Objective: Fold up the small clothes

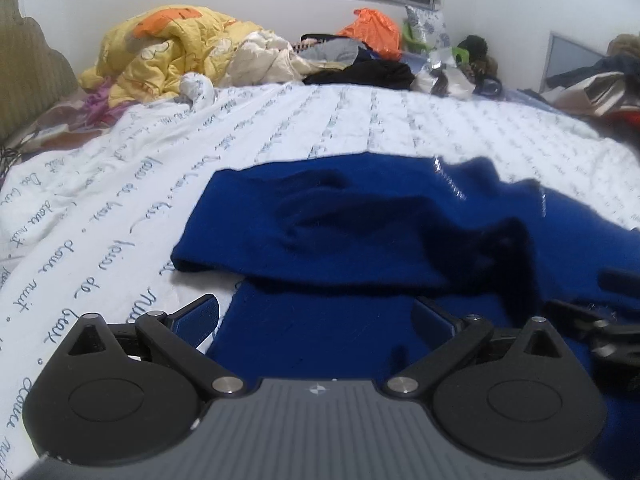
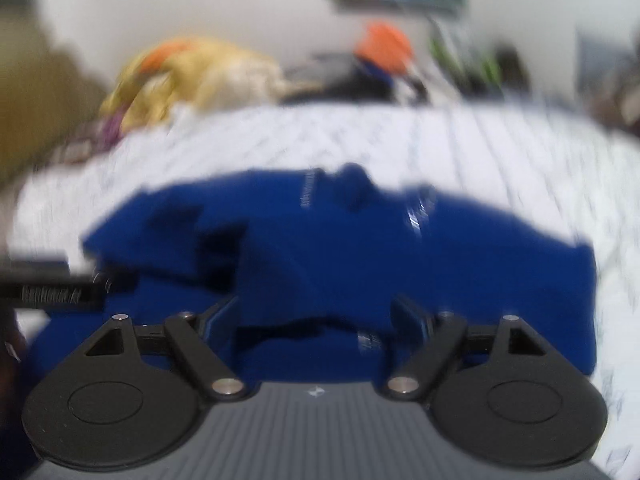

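Garment: blue knit garment lies half-folded on the bed sheet.
Left tool: spread, low over the near hem.
Right tool: spread around a raised fold — not pinching.
Risk: loose top layer may slide or bunch if snagged.

one blue garment, one printed white sheet, one yellow quilt, two grippers

Two grippers, left and right: grey ribbed housings with a small white emblem, black round-lobed link arms, silver pivot screws, blue-padded fingers.
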Available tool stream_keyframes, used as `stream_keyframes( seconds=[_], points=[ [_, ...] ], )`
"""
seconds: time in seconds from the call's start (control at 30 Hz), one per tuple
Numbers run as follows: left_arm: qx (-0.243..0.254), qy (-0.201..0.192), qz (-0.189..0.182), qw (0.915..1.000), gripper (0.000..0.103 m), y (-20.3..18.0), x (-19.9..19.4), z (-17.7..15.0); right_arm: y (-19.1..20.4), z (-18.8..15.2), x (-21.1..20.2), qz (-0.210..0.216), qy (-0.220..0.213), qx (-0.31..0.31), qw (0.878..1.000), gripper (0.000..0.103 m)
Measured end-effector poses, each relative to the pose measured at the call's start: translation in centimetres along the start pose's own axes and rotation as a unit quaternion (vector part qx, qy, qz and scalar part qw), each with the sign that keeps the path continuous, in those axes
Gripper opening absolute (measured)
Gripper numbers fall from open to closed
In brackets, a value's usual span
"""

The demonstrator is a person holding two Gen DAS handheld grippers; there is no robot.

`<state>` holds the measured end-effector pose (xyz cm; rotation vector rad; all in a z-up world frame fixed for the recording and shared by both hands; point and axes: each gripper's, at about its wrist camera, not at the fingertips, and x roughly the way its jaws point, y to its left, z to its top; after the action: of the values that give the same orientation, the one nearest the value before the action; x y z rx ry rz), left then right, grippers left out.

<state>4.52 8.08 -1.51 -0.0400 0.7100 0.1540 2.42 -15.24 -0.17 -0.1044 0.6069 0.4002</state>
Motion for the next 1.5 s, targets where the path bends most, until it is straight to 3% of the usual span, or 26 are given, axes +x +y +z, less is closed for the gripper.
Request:
stream_keyframes(
  seconds=[0.1, 0.13, 0.23, 0.27, 0.3, 0.37, 0.43, 0.47, 0.53, 0.6, 0.67, 0.7, 0.9, 0.97, 1.0, 1.03, 1.1, 1.17, 1.2, 1.3, 1.4, 1.5],
  points=[
    [0.004, 0.003, 0.001, 1.0, 0.101, -0.2, 0.1, -0.1, 1.2, 0.3, 1.9, -0.018, 0.01, -0.033, 0.999, 0.082],
    [0.009, -0.001, 0.006, 0.9999, 0.101, -0.2, 0.0, -0.2, 1.1, 0.6, 2.4, -0.042, 0.008, -0.039, 0.998, 0.082],
    [0.013, -0.012, 0.025, 0.9995, 0.101, 0.3, -0.2, -0.3, -1.2, 1.9, 2.2, -0.202, -0.031, 0.0, 0.979, 0.082],
    [0.011, -0.013, 0.027, 0.9995, 0.101, 0.4, -0.3, -0.2, -2.5, 2.3, 1.4, -0.227, -0.047, 0.035, 0.972, 0.082],
    [0.01, -0.011, 0.027, 0.9995, 0.101, 0.6, -0.1, -0.1, -3.9, 2.5, 0.4, -0.224, -0.061, 0.071, 0.97, 0.082],
    [0.013, -0.01, 0.029, 0.9994, 0.101, 0.8, 0.2, 0.4, -5.8, 2.5, -1.1, -0.162, -0.068, 0.122, 0.977, 0.082],
    [0.034, -0.018, 0.035, 0.9987, 0.101, 0.6, 0.5, 0.7, -7.3, 2.1, -1.5, -0.059, -0.046, 0.168, 0.983, 0.082],
    [0.051, -0.023, 0.039, 0.9977, 0.101, 0.4, 0.6, 0.8, -8.0, 1.8, -1.4, -0.001, -0.029, 0.202, 0.979, 0.082],
    [0.092, -0.037, 0.058, 0.9934, 0.101, -0.2, 0.9, 0.8, -9.3, 0.9, -0.7, 0.102, -0.004, 0.28, 0.955, 0.082],
    [0.132, -0.046, 0.066, 0.9879, 0.101, -1.0, 1.3, 0.6, -10.0, 0.4, 0.7, 0.169, 0.014, 0.348, 0.922, 0.082],
    [0.158, -0.048, 0.065, 0.9841, 0.101, -1.4, 1.7, 0.3, -10.1, 0.5, 2.3, 0.192, 0.029, 0.388, 0.901, 0.082],
    [0.168, -0.048, 0.063, 0.9826, 0.101, -1.7, 2.0, 0.2, -10.0, 0.8, 2.9, 0.19, 0.033, 0.391, 0.9, 0.082],
    [0.234, -0.061, 0.043, 0.9693, 0.101, -3.4, 3.1, -0.3, -7.7, 3.6, 5.8, 0.1, 0.032, 0.272, 0.957, 0.082],
    [0.254, -0.074, 0.033, 0.9637, 0.101, -3.9, 3.3, -0.5, -7.3, 3.6, 5.8, 0.086, 0.047, 0.235, 0.967, 0.058],
    [0.263, -0.081, 0.027, 0.9611, 0.101, -4.2, 3.3, -0.5, -7.2, 3.7, 6.0, 0.08, 0.056, 0.223, 0.97, 0.029],
    [0.27, -0.089, 0.019, 0.9585, 0.097, -4.3, 3.4, -0.6, -7.1, 3.6, 5.8, 0.079, 0.056, 0.214, 0.972, 0.019],
    [0.278, -0.09, 0.005, 0.9563, 0.073, -4.5, 3.7, -0.6, -7.3, 3.6, 5.1, 0.088, 0.046, 0.197, 0.975, 0.011],
    [0.272, -0.074, -0.004, 0.9595, 0.017, -4.5, 4.2, -0.4, -7.6, 3.5, 3.7, 0.097, 0.031, 0.175, 0.979, 0.008],
    [0.258, -0.064, -0.01, 0.9639, 0.009, -4.3, 4.5, -0.2, -7.7, 3.4, 3.0, 0.1, 0.021, 0.159, 0.982, 0.007],
    [0.214, -0.073, -0.026, 0.9738, 0.005, -3.2, 3.9, 0.0, -7.3, 2.8, 0.6, 0.098, -0.008, 0.079, 0.992, 0.007],
    [0.207, -0.103, -0.049, 0.9717, 0.005, -2.5, 1.7, -0.6, -5.3, 1.3, -1.3, 0.104, -0.001, -0.053, 0.993, 0.007],
    [0.226, -0.099, -0.062, 0.9672, 0.005, -1.9, 0.7, -1.7, -3.7, -0.7, -2.1, 0.039, 0.026, -0.117, 0.992, 0.009]
  ],
)
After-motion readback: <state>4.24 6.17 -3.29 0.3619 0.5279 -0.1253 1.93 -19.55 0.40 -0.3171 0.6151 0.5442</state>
